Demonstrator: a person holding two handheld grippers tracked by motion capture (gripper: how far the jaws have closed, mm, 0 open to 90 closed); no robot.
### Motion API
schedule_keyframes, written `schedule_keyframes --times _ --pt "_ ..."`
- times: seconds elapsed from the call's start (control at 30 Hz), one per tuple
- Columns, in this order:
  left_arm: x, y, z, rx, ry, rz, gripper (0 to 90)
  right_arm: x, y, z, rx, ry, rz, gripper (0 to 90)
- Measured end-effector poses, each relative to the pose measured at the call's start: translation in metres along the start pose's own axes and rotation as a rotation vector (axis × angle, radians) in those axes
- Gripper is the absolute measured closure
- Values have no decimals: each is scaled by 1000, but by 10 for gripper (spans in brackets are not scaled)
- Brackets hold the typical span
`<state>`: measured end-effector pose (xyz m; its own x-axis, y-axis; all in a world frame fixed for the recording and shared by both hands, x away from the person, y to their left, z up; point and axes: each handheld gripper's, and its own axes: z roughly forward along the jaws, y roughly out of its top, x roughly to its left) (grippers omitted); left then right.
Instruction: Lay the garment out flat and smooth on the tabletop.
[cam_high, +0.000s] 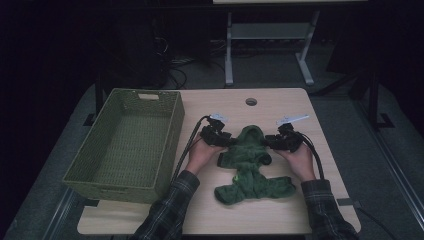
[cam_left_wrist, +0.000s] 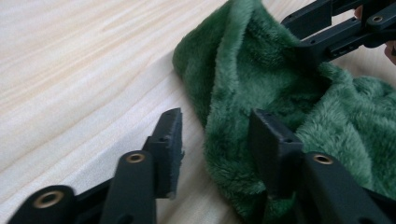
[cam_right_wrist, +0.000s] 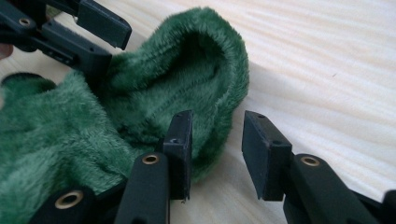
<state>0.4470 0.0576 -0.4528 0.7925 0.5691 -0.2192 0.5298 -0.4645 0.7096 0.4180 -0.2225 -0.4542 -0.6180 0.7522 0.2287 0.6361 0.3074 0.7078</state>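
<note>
High view: a green fleece garment (cam_high: 250, 167) with a hood lies spread on a light wooden table (cam_high: 280, 215), just right of a green woven basket (cam_high: 125, 145) that stands on the table's left part. The garment's hood points away from the person. The left gripper (cam_high: 226, 139) sits at the hood's left edge and the right gripper (cam_high: 269, 142) at its right edge, each held by a hand in a plaid sleeve (cam_high: 170, 210).

Left gripper view: the two black jaws stand partly apart. The hood's fuzzy rim (cam_left_wrist: 224, 107) lies in the gap, against the right-hand jaw; the other jaw rests over bare tabletop, clear of the cloth. Beyond the garment, the right gripper (cam_left_wrist: 327, 37) touches the fleece from the far side.

Right gripper view: the jaws stand partly apart over the wood. The hood's curved edge (cam_right_wrist: 219, 84) lies against the left-hand jaw and partly in the gap; the other jaw is clear of it. The left gripper (cam_right_wrist: 88, 37) shows past the hood, against the fleece.
</note>
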Motion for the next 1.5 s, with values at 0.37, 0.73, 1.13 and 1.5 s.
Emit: schedule_keyframes --times 0.37,0.73,1.13,1.5 --pt "2 -6 4 81 28 25 862 -1 -5 7 62 -18 -25 843" --pt "9 -7 -9 20 71 -9 890 -3 -3 -5 18 -36 -28 875" --pt "5 8 -25 -105 113 23 895 -10 9 -31 -83 -64 -46 886" --pt "25 8 15 -62 150 35 894 -39 0 2 -23 -98 10 885"
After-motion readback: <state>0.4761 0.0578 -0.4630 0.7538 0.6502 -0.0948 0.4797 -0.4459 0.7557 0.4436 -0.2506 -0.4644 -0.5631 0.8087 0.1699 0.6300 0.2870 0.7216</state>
